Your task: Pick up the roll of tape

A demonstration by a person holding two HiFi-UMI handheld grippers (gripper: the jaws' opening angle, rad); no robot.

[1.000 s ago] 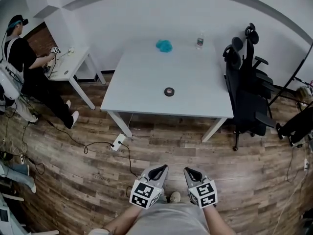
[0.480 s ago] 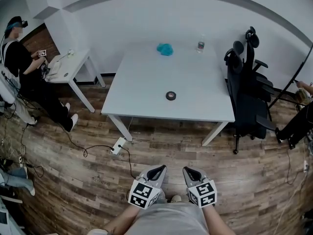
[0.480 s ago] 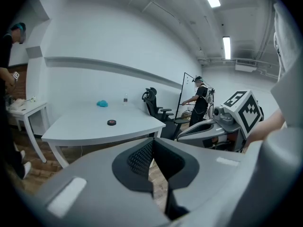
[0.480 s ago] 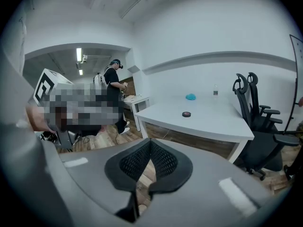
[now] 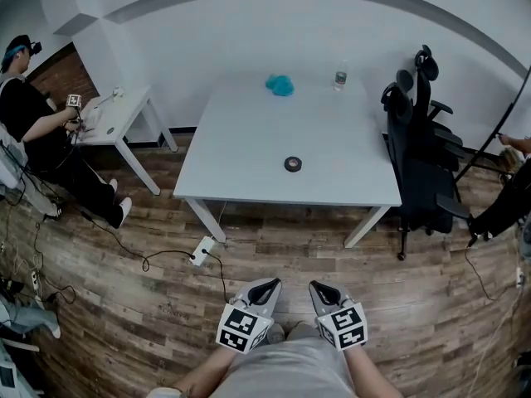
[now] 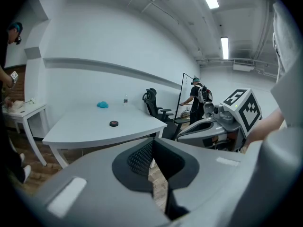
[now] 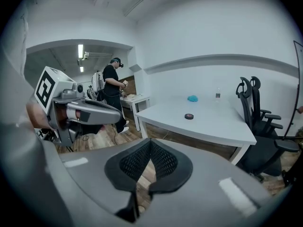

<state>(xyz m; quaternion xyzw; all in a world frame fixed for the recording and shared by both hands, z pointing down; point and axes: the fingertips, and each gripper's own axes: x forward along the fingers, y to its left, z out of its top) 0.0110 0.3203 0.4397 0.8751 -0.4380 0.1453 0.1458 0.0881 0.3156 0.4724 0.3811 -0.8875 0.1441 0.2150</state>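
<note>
A small black roll of tape (image 5: 293,164) lies flat on the white table (image 5: 249,172), near the middle toward the front edge. It also shows far ahead in the left gripper view as the tape (image 6: 113,123) and in the right gripper view as the tape (image 7: 189,116). My left gripper (image 5: 269,285) and right gripper (image 5: 319,288) are held side by side close to my body, over the wooden floor and well short of the table. Both are shut with nothing between the jaws, seen also as left gripper (image 6: 151,161) and right gripper (image 7: 150,161).
A blue cloth (image 5: 280,84) and a water bottle (image 5: 339,77) sit at the table's far edge. A black office chair (image 5: 423,152) stands at its right side. A power strip with cables (image 5: 202,251) lies on the floor by the front left leg. A person sits at a small desk (image 5: 116,110) on the left.
The table and tape sit slightly lower and nearer in the head view, as I and both grippers drift toward them. The seated person at left has shifted. Both grippers stay shut.
</note>
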